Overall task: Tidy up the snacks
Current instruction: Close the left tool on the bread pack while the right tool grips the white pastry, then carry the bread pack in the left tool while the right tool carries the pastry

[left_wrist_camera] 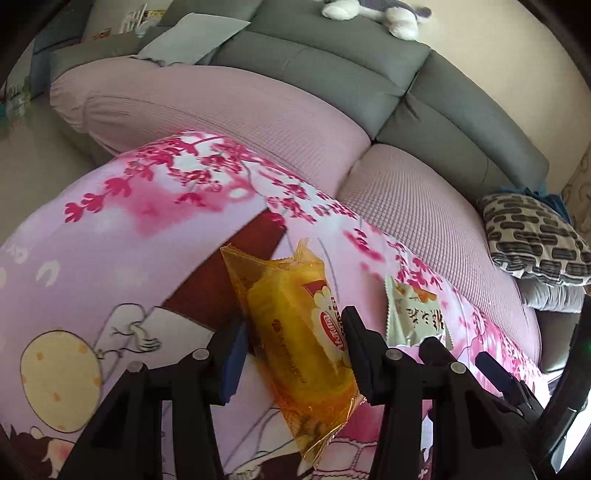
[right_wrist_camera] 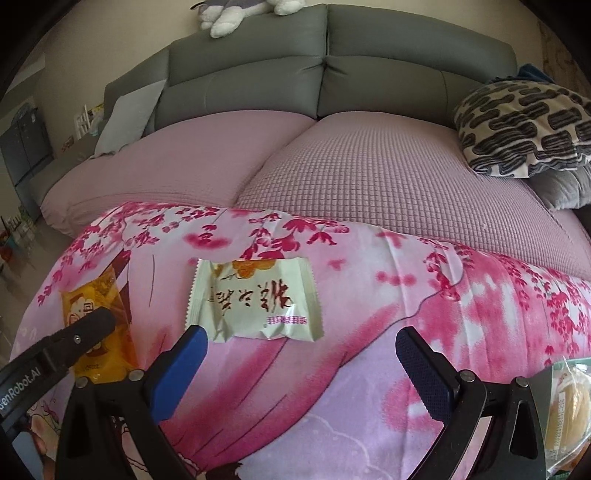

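An orange cake packet [left_wrist_camera: 303,332] lies lengthwise between the fingers of my left gripper [left_wrist_camera: 291,332] on the pink floral cloth [left_wrist_camera: 129,206]. The jaws stand on either side of it with small gaps, open. The same packet [right_wrist_camera: 99,317] shows at the left of the right wrist view, partly behind the left gripper's finger [right_wrist_camera: 85,328]. A pale green snack packet [right_wrist_camera: 255,301] with dark lettering lies just beyond my right gripper [right_wrist_camera: 301,341], which is wide open and empty. It also shows in the left wrist view [left_wrist_camera: 413,314].
A clear-wrapped pastry [right_wrist_camera: 569,410] lies at the lower right edge. Behind the cloth is a sofa with pink seat covers [right_wrist_camera: 369,177], a patterned pillow [right_wrist_camera: 524,125] at right, a grey cushion [right_wrist_camera: 125,118] at left and a plush toy [right_wrist_camera: 236,14] on the backrest.
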Motion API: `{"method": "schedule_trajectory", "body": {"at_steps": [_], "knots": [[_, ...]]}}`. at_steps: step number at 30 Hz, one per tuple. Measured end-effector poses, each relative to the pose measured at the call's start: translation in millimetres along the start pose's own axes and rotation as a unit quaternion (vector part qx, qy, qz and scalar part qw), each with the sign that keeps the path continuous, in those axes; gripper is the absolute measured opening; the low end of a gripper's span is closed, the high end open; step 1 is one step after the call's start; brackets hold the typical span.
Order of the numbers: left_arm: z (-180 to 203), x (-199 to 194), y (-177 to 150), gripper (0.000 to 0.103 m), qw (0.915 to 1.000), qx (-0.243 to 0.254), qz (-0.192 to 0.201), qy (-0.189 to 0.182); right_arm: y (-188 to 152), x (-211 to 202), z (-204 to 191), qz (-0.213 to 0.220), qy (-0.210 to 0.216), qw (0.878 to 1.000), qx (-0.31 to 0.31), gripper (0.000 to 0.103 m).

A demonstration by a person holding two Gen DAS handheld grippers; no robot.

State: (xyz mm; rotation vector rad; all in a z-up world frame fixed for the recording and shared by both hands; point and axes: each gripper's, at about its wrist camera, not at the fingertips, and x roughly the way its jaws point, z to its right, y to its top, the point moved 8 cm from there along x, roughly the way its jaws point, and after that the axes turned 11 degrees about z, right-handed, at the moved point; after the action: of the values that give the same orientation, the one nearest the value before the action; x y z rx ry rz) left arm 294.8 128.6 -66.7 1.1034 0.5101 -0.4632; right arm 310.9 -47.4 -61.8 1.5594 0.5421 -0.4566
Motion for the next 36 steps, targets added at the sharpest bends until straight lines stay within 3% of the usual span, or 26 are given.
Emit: {"method": "schedule_trajectory", "body": {"at_steps": [12,15,24,28,36], "knots": [[-12,1,1,0.051,0.9996,-0.027,0.000,-0.011,2,34,-34,-0.018,0.008,0.999,-0.043,0.102],[-13,1,2,0.051,0.9995,-0.028,0.000,-0.012,4,37,-33,-0.016,0.002,0.999,-0.038,0.094],[-13,0,1,0.051,0.9994,-0.032,-0.001,-0.014,6,35,-34,-0.006,-0.002,0.999,-0.037,0.084],[-13,0,1,0.051,0.9994,-0.033,-0.001,-0.014,4,34,-31,-0.007,-0.011,0.999,-0.037,0.068],[-13,-1,1,0.051,0.9995,-0.029,0.000,-0.012,1,25,-25,-0.004,-0.011,0.999,-0.034,0.056]]}}
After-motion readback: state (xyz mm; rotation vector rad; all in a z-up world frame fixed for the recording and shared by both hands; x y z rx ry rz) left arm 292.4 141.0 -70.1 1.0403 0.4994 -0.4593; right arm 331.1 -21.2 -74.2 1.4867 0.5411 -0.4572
